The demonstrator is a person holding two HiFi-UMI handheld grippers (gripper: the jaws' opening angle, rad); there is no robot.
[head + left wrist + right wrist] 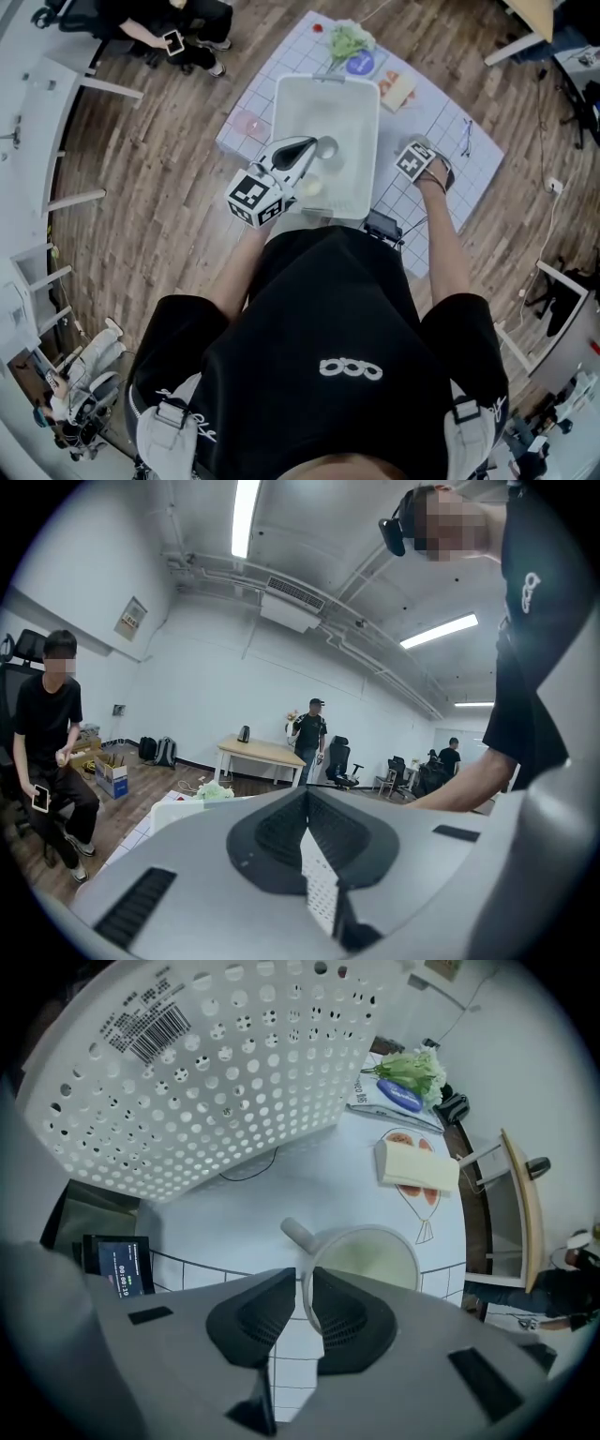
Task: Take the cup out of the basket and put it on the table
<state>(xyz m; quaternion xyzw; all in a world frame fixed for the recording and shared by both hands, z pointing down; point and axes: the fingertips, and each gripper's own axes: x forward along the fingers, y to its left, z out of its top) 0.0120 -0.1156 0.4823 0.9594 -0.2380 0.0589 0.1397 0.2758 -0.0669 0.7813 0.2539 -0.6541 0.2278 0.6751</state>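
One-handed job: pinching the cup (366, 1255) by its rim in right gripper (305, 1283) jaws, beside the basket (234, 1082), for setting on the surface (272, 1194); left gripper (306, 794) jaws pressed together, spare.

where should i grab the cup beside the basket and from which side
Grip the rim wall from straight above: the cup faces mouth up, so one finger fits inside and one outside. The right gripper pinches it that way, next to the stub handle.

The cup (370, 1255) is partly hidden behind the right hand-held gripper (305, 1283); the basket (216, 1072) is cut off above.
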